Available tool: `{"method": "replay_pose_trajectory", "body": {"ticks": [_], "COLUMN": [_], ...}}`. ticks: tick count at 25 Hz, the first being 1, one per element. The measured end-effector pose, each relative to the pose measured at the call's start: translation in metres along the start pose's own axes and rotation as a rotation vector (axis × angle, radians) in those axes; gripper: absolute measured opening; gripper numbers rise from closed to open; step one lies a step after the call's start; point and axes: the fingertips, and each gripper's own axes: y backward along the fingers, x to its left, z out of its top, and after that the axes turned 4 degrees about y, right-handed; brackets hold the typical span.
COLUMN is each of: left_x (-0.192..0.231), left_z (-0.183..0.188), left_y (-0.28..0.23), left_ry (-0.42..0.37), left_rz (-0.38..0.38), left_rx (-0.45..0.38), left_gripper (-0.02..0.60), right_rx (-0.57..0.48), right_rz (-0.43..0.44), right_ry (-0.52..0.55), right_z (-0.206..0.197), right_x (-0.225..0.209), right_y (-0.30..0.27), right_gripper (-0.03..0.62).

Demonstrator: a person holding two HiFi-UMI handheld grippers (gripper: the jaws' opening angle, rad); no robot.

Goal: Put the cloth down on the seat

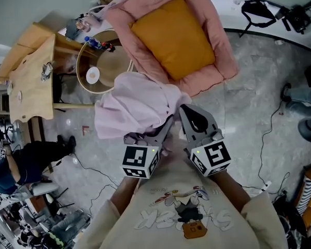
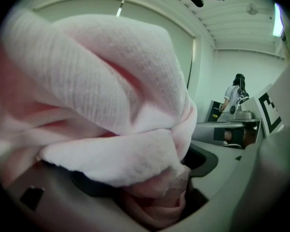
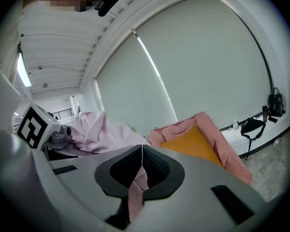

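Pink padded seat at 12 o'clock, orange cushion inside, nothing laid there yet. Toward 6 o'clock of it, pale cloth bunched and held up, likely gathered for carrying over. Left hand-held gripper clamped on a thick wad. Right hand-held gripper pinching a thin edge, plain only in the right gripper view.

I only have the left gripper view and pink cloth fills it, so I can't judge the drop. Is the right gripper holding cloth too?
Observer: Yes, the right tongs are shut on a thin fold of the cloth.
Operator: Where is the seat?
Observer: The pink seat, with an orange cushion in it, lies just beyond the held cloth in the head view.
Operator: Is the cloth on it yet?
Observer: No, it is held up in a bunch, overlapping only the seat's near edge from above.
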Motion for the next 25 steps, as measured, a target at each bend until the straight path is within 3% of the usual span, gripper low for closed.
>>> {"method": "replay_pose_trajectory", "body": {"ticks": [5, 9, 15, 25], "left_x": [0.013, 0.027, 0.044, 0.061], "left_z": [0.001, -0.001, -0.017, -0.048], "left_y": [-0.009, -0.019, -0.046, -0.085], "left_ry": [-0.028, -0.005, 0.018, -0.007], "left_rz": [-0.001, 0.002, 0.003, -0.047], "left_rx": [0.006, 0.02, 0.072, 0.116], "left_gripper": [0.423, 0.423, 0.423, 0.423], "right_rx": [-0.007, 0.032, 0.088, 0.166], "right_rz": [-0.002, 0.003, -0.008, -0.004], "right_ry": [-0.006, -0.004, -0.052, -0.025], "right_z": [-0.001, -0.01, -0.032, -0.065], "right_x": [0.0, -0.001, -0.017, -0.034], "right_y": [-0.01, -0.025, -0.055, -0.091], "right_gripper": [0.02, 0.02, 0.02, 0.02]}}
